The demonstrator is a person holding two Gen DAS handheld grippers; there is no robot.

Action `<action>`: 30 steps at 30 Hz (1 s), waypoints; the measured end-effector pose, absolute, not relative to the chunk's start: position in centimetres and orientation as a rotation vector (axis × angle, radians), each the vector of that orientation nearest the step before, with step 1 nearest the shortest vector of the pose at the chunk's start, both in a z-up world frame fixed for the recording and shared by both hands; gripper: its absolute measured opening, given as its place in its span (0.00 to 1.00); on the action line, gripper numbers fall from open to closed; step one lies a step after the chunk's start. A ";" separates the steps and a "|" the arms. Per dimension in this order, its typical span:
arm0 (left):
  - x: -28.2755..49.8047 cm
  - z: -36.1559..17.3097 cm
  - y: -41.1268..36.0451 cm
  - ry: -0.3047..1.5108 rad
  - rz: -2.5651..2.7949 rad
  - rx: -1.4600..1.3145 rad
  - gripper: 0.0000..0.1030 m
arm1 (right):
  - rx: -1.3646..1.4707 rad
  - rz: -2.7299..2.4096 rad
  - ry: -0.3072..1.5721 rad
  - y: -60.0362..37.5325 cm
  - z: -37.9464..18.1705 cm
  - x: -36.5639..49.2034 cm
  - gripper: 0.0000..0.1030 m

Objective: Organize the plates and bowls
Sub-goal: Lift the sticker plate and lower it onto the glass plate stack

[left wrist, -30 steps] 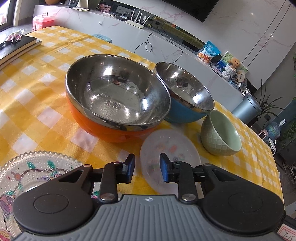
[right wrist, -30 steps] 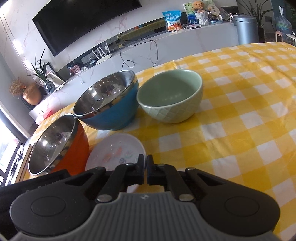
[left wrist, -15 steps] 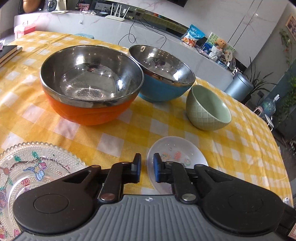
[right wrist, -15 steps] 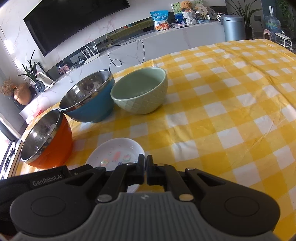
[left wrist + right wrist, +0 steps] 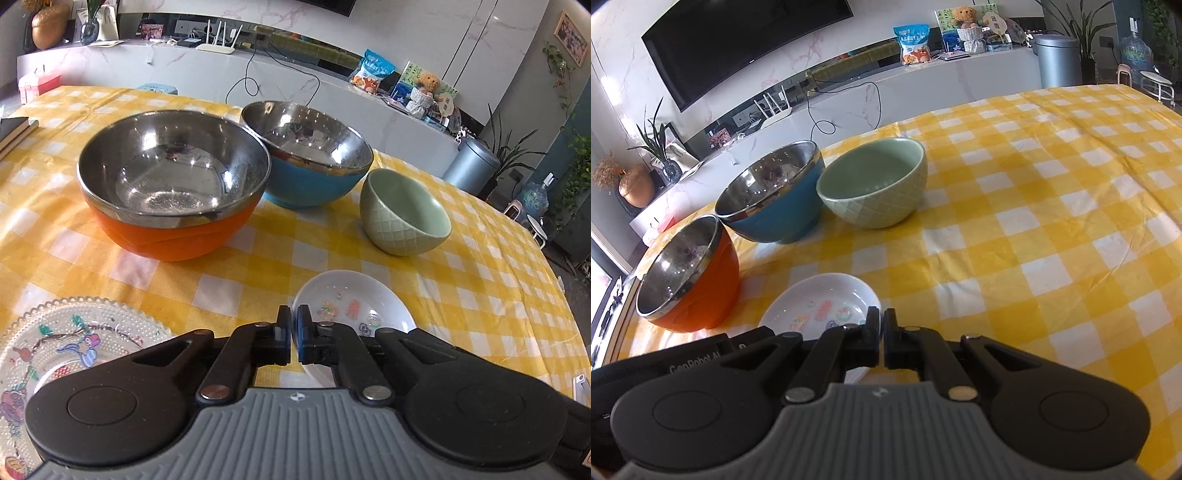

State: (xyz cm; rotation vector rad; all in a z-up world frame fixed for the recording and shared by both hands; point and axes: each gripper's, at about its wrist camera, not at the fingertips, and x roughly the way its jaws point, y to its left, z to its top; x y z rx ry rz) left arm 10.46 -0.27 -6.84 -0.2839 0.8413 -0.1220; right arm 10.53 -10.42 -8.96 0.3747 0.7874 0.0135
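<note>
Only the left wrist view takes in the clear glass plate with a beaded, scalloped rim and painted figures (image 5: pixel 55 350) at the near left of the table, and the dark books (image 5: pixel 13 129) at the far left edge. Only the right wrist view shows the wall-mounted black television (image 5: pixel 746 44) and, low on its left, the body of the other gripper.

On the yellow-and-white checked tablecloth (image 5: pixel 480 295), from left to right in the left view, stand the orange bowl with a steel lining (image 5: pixel 171 184), the blue bowl with a steel lining (image 5: pixel 306 162) just beside it with rims close, and the pale green ceramic bowl with a diamond-embossed outside (image 5: pixel 402 214), a little apart. All three are upright and empty. Nearer the cameras lies the small white dish with coloured cartoon prints (image 5: pixel 354 306), with nothing in it.

The left gripper (image 5: pixel 293 328) has just been closing; its fingers are now together at the near left rim of the dish, and whether they pinch that rim cannot be told. The right gripper (image 5: pixel 881 328) has its fingers fully together beside the dish's right rim, gripping nothing.
</note>
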 end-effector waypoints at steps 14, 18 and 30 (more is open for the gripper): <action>4.9 -4.0 2.7 0.817 -0.095 -0.280 0.02 | 0.336 0.081 0.786 -7.6 -6.9 5.6 0.00; 3.4 -3.5 4.1 0.811 -0.067 -0.293 0.02 | 0.312 0.117 0.777 -6.2 -6.1 4.3 0.00; 0.8 -3.1 8.8 0.790 0.002 -0.346 0.02 | 0.284 0.207 0.775 -1.9 -5.0 2.3 0.00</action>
